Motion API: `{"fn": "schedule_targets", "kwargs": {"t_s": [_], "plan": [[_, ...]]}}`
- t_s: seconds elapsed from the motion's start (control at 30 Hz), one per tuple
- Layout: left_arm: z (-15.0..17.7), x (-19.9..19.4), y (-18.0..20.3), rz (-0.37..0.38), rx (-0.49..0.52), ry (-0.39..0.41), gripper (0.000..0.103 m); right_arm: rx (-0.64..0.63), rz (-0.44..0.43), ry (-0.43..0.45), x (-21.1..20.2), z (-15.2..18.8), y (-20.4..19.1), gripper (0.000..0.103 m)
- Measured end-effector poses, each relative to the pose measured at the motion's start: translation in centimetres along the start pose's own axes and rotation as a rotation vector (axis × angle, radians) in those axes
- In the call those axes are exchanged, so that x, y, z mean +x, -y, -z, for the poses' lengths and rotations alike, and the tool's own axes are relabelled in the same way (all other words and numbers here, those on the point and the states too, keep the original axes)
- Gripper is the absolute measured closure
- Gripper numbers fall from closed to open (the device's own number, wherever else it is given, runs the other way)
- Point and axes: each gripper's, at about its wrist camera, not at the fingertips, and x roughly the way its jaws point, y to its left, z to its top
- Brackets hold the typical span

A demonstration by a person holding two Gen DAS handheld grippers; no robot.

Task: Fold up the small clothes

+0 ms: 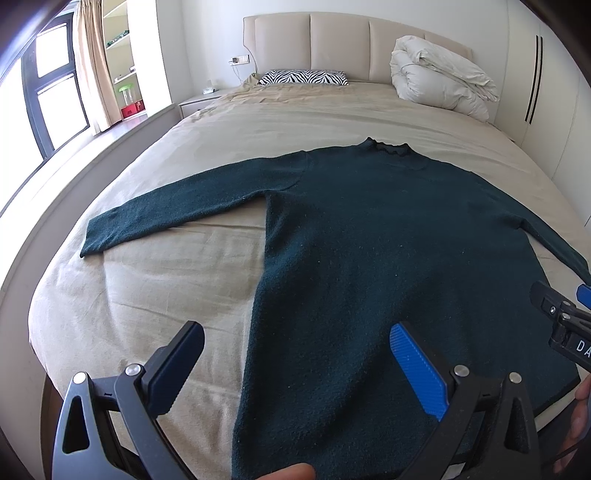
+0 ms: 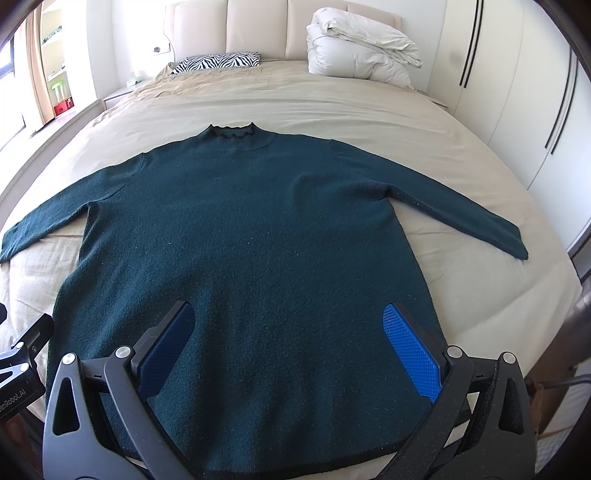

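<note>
Across the lower half of the bed (image 2: 332, 99) a dark green sweater (image 2: 251, 236) lies spread flat, front or back up I cannot tell, its frilled collar (image 2: 231, 131) toward the headboard (image 2: 258, 29) and its hem at the near edge of the mattress. Both sleeves reach outward and slightly down: one sleeve (image 1: 177, 199) toward the window side, the other sleeve (image 2: 461, 206) toward the wardrobe doors (image 2: 517, 92). The tan sheet beneath shows soft wrinkles.

Over the window-side edge of the sweater's body the left gripper (image 1: 295, 369) hovers with its jaws spread wide, holding nothing; one dark finger sits above bare sheet, the blue-padded finger above the knit. The right gripper (image 2: 288, 347) hangs over the middle of the hem, its jaws likewise wide apart and empty, both blue pads above the fabric. Whether either touches the cloth I cannot tell. From the left camera the right gripper's tip shows at the far right edge.

At the head of the bed rest a zebra-striped pillow (image 2: 218, 61) and, beside it toward the wardrobe, a folded white duvet (image 2: 358, 48). A nightstand (image 1: 201, 99) stands by the curtain (image 1: 92, 62).
</note>
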Motion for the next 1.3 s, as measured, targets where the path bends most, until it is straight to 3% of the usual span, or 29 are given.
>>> {"fn": "schedule_targets", "kwargs": {"t_s": [0.23, 0.37, 0.6, 0.7, 0.8, 0.83, 0.9, 1.0, 1.03, 1.1, 1.13, 1.3], "plan": [[0.3, 0.4, -0.9, 0.067, -0.050, 0.009, 0.000, 0.009, -0.008, -0.008, 0.7, 0.0, 0.2, 0.000], [0.0, 1.3, -2.4, 0.058, -0.069, -0.003, 0.000, 0.013, -0.021, -0.001, 1.0, -0.2, 0.2, 0.000], [-2.9, 3.4, -11.0, 0.087, -0.267, 0.028, 0.000, 0.018, -0.076, 0.043, 0.9, -1.6, -0.3, 0.000], [-3.9, 4.0, -14.8, 0.171, -0.360, 0.097, 0.000, 0.018, -0.117, 0.065, 0.7, -2.5, -1.0, 0.000], [-4.3, 5.8, -18.0, 0.131, -0.440, 0.015, 0.000, 0.008, -0.149, 0.079, 0.7, -3.4, -2.0, 0.000], [-4.2, 6.5, -19.5, 0.155, -0.508, -0.014, 0.000, 0.003, -0.161, 0.085, 0.6, -3.8, -2.5, 0.000], [-3.2, 6.8, -23.4, 0.246, -0.707, 0.071, 0.001, -0.011, -0.182, 0.094, 0.5, -4.3, -3.3, 0.000], [-2.5, 8.2, -28.2, 0.278, -0.921, 0.155, 0.001, -0.026, -0.204, 0.091, 0.7, -5.0, -4.6, 0.000], [-2.1, 9.4, -29.6, 0.311, -1.002, 0.148, 0.003, -0.026, -0.213, 0.085, 0.8, -5.2, -5.0, 0.000], [-1.2, 11.7, -31.9, 0.381, -1.150, 0.150, 0.020, -0.019, -0.231, 0.073, 1.3, -5.6, -5.5, 0.000], [-0.8, 12.8, -32.6, 0.396, -1.202, 0.143, 0.027, -0.014, -0.236, 0.070, 1.5, -5.7, -5.7, 0.000], [1.3, 16.6, -34.6, 0.475, -1.440, 0.182, 0.029, 0.002, -0.252, 0.034, 3.2, -6.2, -6.4, 0.000]]}}
